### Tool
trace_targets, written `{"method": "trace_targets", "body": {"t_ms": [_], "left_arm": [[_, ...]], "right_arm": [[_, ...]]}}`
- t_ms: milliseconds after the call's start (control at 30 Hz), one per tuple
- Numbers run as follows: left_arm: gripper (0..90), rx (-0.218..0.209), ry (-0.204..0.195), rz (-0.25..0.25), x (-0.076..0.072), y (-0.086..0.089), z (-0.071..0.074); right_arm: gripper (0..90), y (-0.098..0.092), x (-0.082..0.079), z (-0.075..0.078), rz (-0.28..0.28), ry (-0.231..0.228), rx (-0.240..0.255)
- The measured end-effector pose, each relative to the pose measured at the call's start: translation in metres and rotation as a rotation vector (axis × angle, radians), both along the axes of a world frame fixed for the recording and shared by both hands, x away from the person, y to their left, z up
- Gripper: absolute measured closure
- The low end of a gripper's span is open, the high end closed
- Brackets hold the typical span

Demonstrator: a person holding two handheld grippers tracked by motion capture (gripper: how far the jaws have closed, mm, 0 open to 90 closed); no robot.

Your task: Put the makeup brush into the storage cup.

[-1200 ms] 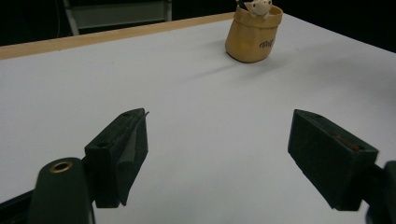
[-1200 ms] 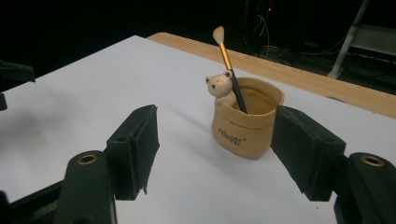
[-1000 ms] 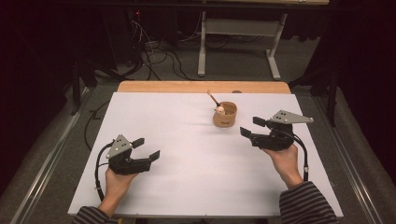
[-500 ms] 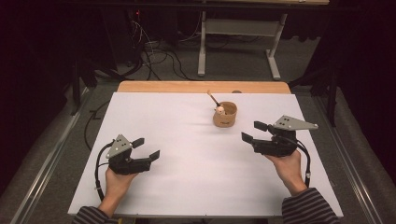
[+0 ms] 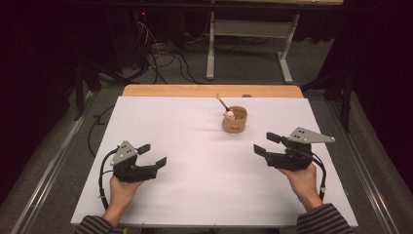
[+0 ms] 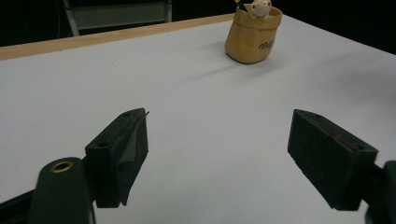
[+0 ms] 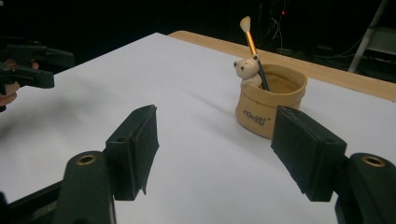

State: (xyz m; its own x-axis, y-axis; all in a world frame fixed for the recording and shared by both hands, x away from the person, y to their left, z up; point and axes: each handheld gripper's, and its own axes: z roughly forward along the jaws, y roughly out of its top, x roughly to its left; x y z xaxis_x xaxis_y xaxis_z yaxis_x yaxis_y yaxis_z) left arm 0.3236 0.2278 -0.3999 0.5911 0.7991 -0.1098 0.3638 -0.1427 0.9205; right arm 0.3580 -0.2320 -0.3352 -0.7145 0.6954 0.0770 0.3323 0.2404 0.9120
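Note:
A tan cup (image 5: 234,120) with a small bear figure (image 7: 247,70) on its rim stands upright on the white table (image 5: 195,146), right of centre toward the far edge. A brush (image 7: 254,49) leans inside it. My left gripper (image 5: 152,154) hovers at the near left, open, with nothing between its jaws (image 6: 217,121); the cup (image 6: 253,37) lies far ahead of it. My right gripper (image 5: 265,144) is near the right side, open and empty (image 7: 215,121), and points at the cup (image 7: 271,105) from a short way off.
A bare wooden strip (image 5: 170,90) runs along the table's far edge. Beyond it are floor cables (image 5: 165,53) and a metal desk frame (image 5: 248,39). In the right gripper view, the left gripper (image 7: 28,65) shows at the far left.
The right gripper has drifted slightly back toward the person, its jaws still wide. The left gripper and the cup have not moved.

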Motion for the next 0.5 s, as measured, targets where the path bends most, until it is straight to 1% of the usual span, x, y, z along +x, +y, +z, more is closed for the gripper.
{"method": "trace_targets", "body": {"t_ms": [33,67,500], "left_arm": [[20.9,-0.001,0.0,0.0,0.0,0.0001,0.0],[20.9,-0.001,0.0,0.001,-0.0001,0.0001,0.0],[20.8,0.002,0.001,0.0,-0.0001,0.0005,0.0002]], "right_arm": [[33.6,-0.0007,-0.0003,-0.0009,0.004,-0.005,-0.002],[33.6,-0.001,-0.0014,-0.0016,0.003,0.001,0.001],[33.6,-0.008,-0.0097,-0.01,-0.013,0.003,0.022]]}}
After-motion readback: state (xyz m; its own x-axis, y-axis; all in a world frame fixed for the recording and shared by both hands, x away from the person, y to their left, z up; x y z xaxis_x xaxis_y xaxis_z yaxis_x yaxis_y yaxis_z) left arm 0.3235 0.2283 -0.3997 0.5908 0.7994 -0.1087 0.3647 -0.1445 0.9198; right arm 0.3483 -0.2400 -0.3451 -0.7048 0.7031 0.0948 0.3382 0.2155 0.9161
